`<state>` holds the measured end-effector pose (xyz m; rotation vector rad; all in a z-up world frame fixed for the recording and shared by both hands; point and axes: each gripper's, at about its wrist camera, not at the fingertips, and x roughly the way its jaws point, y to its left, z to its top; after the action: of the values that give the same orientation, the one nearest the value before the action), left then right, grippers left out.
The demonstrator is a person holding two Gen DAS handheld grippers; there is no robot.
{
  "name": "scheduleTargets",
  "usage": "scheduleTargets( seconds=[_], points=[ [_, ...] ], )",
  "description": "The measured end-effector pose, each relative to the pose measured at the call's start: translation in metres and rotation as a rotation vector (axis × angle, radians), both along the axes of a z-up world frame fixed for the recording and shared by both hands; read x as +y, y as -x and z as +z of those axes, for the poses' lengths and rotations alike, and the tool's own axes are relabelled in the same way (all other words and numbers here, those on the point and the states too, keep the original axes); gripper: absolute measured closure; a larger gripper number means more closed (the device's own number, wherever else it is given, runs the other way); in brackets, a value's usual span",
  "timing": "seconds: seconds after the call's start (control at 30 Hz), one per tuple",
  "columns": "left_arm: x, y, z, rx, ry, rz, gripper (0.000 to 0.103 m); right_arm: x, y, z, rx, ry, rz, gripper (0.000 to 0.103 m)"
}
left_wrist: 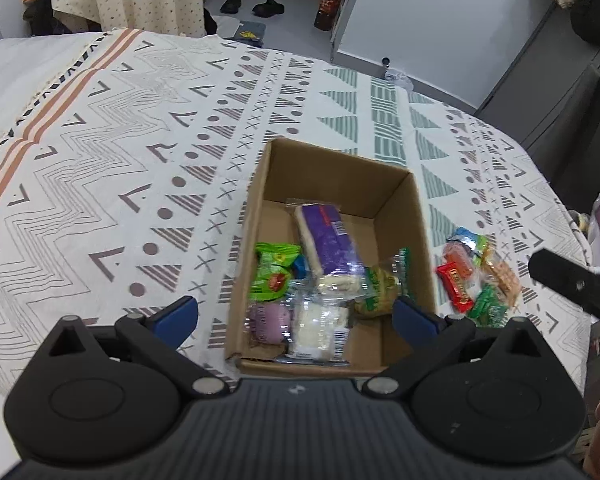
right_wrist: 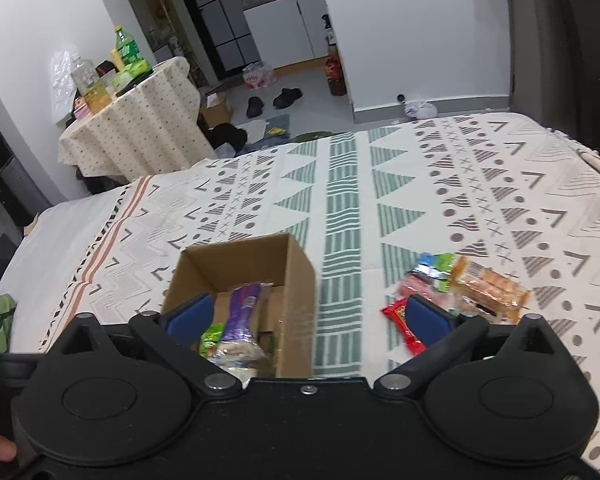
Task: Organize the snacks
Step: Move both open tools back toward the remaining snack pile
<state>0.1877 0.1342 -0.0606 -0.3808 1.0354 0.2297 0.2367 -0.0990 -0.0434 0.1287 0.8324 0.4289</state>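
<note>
A cardboard box (left_wrist: 396, 216) is sitting on a patterned bed (left_wrist: 100, 184), holding a purple packet (left_wrist: 332, 240), a green packet (left_wrist: 272, 272) and other wrapped snacks. More loose snacks (left_wrist: 476, 276) are lying just right of it. Both the left gripper (left_wrist: 296, 312) and right gripper (right_wrist: 308, 316) are hovering with jaws wide open, holding nothing. Bare bedspread is stretching left and far.

I see white walls (right_wrist: 420, 40) and a grey floor (right_wrist: 312, 92). Beyond the patterned bedspread (right_wrist: 380, 184), a round table (right_wrist: 140, 128) carries bottles; black shoes (right_wrist: 276, 102) lie right of that table.
</note>
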Motion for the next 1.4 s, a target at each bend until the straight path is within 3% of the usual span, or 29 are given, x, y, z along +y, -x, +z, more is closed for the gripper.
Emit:
scheduleTargets(
  seconds=[0.57, 1.03, 1.17, 1.4],
  points=[
    [-0.063, -0.004, 0.014, -0.063, -0.021, -0.09, 0.0, -0.075, 0.014, -0.013, -0.001, -0.026, -0.09, 0.0],
    [-0.131, -0.016, 0.011, -0.077, -0.05, -0.225, 0.0, -0.136, 0.019, -0.029, 0.005, -0.041, -0.143, 0.0],
    [-0.142, -0.021, 0.008, -0.076, -0.027, -0.224, 0.0, -0.15, 0.018, -0.033, 0.013, -0.058, -0.154, 0.0],
    [-0.161, -0.031, 0.0, -0.063, -0.059, -0.224, 0.0, -0.174, 0.015, -0.051, 0.016, -0.12, -0.186, 0.0]
  ],
)
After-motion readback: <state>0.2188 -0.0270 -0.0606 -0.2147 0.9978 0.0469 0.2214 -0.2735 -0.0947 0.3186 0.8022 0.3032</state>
